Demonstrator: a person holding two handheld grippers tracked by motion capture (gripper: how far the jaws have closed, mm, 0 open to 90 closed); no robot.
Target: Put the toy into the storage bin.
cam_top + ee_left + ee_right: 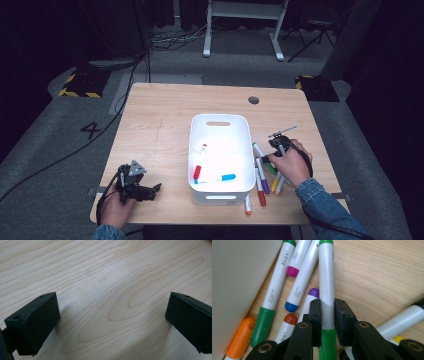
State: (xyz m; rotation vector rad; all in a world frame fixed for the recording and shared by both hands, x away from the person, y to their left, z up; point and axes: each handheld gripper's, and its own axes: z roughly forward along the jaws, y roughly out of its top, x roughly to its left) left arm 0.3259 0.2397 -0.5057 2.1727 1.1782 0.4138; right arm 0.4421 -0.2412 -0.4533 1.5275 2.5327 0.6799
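Observation:
A green-capped white marker (pixel 326 277) lies between the pads of my right gripper (pixel 327 312), which is shut on its barrel just above the cap. In the high view the right gripper (pixel 269 158) is low over the pile of markers (pixel 262 177) beside the white bin's (pixel 193 150) right wall. Inside the bin lie a red-capped marker (pixel 199 162) and a blue-capped marker (pixel 220 178). My left gripper (pixel 154 189) rests at the table's front left, well apart from the bin. Its jaws stand wide open over bare wood (pixel 112 277) with nothing between them.
Around the held marker lie several others: green (pixel 275 282), orange (pixel 240 337), blue (pixel 299 287), magenta (pixel 295 262), purple (pixel 312 293), red (pixel 287 325) and yellow (pixel 398 338). The bin's wall (pixel 234 277) stands close on the left. A round grommet hole (pixel 253 100) is at the table's back right.

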